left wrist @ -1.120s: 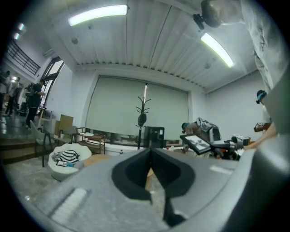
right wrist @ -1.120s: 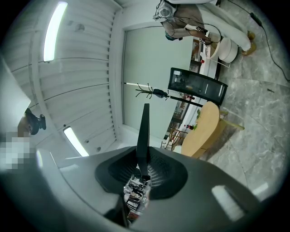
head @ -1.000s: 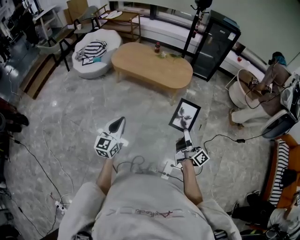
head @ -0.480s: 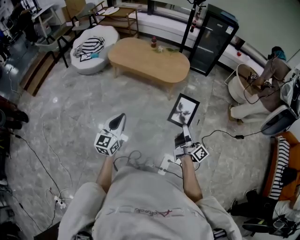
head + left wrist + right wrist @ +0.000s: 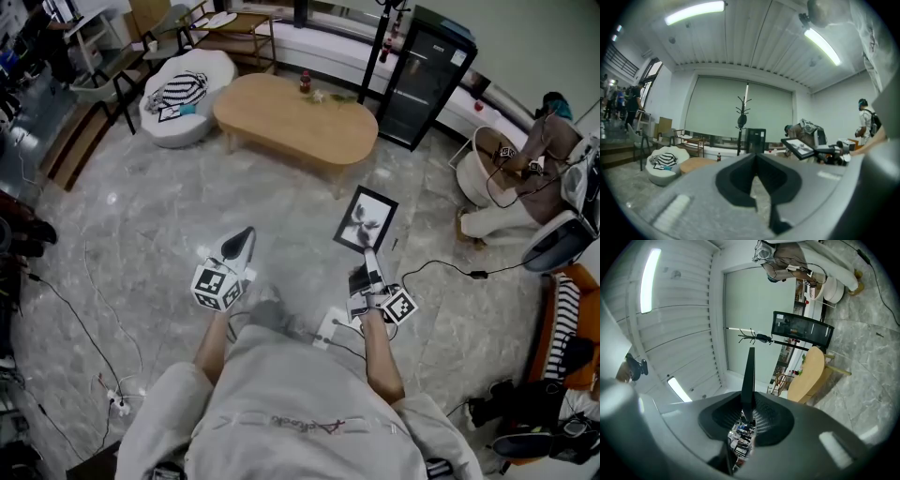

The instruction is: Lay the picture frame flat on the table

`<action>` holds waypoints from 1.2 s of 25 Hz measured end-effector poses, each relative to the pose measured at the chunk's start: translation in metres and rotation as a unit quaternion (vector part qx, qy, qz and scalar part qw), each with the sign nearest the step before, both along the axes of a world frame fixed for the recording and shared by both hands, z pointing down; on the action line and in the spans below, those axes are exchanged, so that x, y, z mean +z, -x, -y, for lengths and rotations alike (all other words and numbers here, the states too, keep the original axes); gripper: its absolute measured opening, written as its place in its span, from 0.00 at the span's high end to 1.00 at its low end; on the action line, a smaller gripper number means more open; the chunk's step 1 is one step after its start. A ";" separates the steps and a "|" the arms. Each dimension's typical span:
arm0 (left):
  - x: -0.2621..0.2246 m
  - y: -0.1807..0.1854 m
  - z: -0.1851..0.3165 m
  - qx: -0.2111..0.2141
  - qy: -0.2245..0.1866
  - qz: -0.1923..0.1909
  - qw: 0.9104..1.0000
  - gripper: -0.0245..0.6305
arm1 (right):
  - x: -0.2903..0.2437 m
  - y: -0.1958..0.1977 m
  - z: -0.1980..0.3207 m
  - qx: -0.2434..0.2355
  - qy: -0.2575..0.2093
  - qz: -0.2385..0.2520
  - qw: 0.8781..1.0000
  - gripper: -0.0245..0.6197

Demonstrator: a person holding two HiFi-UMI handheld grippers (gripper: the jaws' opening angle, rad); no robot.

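Observation:
A black picture frame with a monochrome print hangs over the grey marble floor, with my right gripper shut on its near edge. In the right gripper view the frame shows edge-on as a thin dark blade clamped between the jaws of the right gripper. My left gripper hangs level to the left, shut and holding nothing. The left gripper view shows its pads meeting at the tip and the frame off to the right. The oval wooden table stands ahead, apart from both grippers.
A small bottle and some greenery stand on the table's far edge. A white pouf sits at its left, a black cabinet at its right. Cables and a power strip lie on the floor. A seated person is at the far right.
Both grippers have been carried a little forward toward the table, and the view has shifted with them. The frame stays in the right gripper at the same tilt.

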State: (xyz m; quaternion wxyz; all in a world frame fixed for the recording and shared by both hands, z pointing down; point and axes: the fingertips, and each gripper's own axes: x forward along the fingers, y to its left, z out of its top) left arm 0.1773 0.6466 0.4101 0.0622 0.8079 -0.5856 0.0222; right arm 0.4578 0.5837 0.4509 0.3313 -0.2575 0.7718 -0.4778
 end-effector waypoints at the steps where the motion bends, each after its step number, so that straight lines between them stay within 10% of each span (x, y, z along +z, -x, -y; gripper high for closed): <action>1: 0.001 0.000 0.002 0.001 0.000 0.000 1.000 0.96 | 0.000 0.001 0.001 -0.001 -0.003 -0.002 1.000 0.85; 30: 0.032 0.126 0.187 -0.007 0.016 -0.030 0.999 0.96 | 0.018 0.128 0.191 -0.019 0.016 -0.027 0.999 0.85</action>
